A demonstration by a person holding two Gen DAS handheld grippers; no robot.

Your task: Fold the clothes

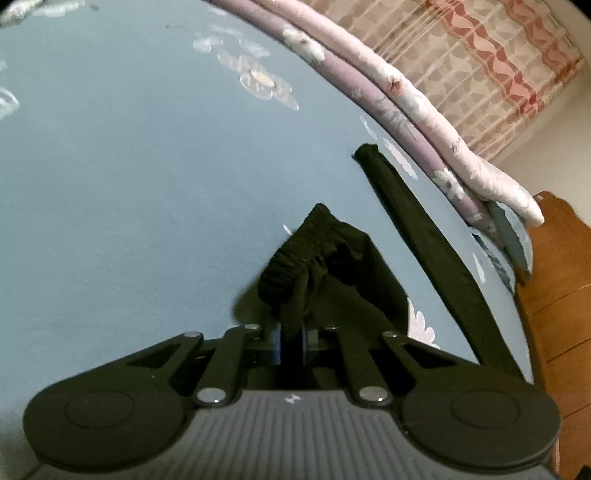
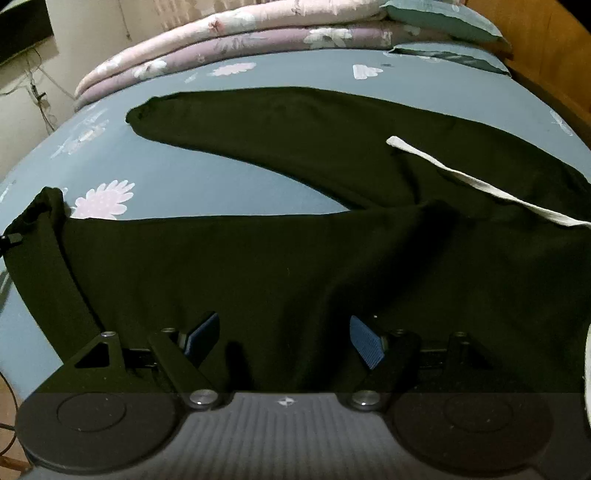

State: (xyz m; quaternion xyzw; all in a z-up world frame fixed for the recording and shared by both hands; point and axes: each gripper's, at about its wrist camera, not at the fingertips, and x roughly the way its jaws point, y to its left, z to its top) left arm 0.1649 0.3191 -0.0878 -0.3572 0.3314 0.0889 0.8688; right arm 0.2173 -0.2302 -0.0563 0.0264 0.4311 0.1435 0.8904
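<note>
Pinching a bunched black cuff, the left gripper (image 1: 291, 332) has its fingers closed tight on the dark trousers (image 1: 325, 273); the ribbed elastic hem sticks up just past the fingertips, lifted off the sheet with a shadow under it. Blue pads barely visible either side of the cloth. Other trouser leg (image 1: 417, 229) lies flat and stretched out to the right of the held cuff, running toward the bed's edge. Blue floral bedsheet (image 1: 129, 184) fills the rest of the left wrist view, folded quilts (image 1: 406, 99) along the far edge, patterned curtain (image 1: 480, 55) behind, wooden bed frame (image 1: 554, 277) at right.

Right gripper (image 2: 282, 339) is wide open, blue pads (image 2: 365, 345) spread apart, nothing between them; the fingers hover over or rest on the wide upper part of the trousers (image 2: 258, 266) — contact can't be told. From here the garment spreads across the bed: near leg runs left, its cuff (image 2: 40, 210) raised at the left edge, far leg (image 2: 258, 122) angled away toward the quilts, sheet showing between the two legs. White drawstring (image 2: 476, 181) lies diagonally over the dark fabric at right. Pink and mauve folded quilts (image 2: 229, 33) stacked at the far side, a teal pillow (image 2: 439, 18) beside them, cables on the wall at far left.
</note>
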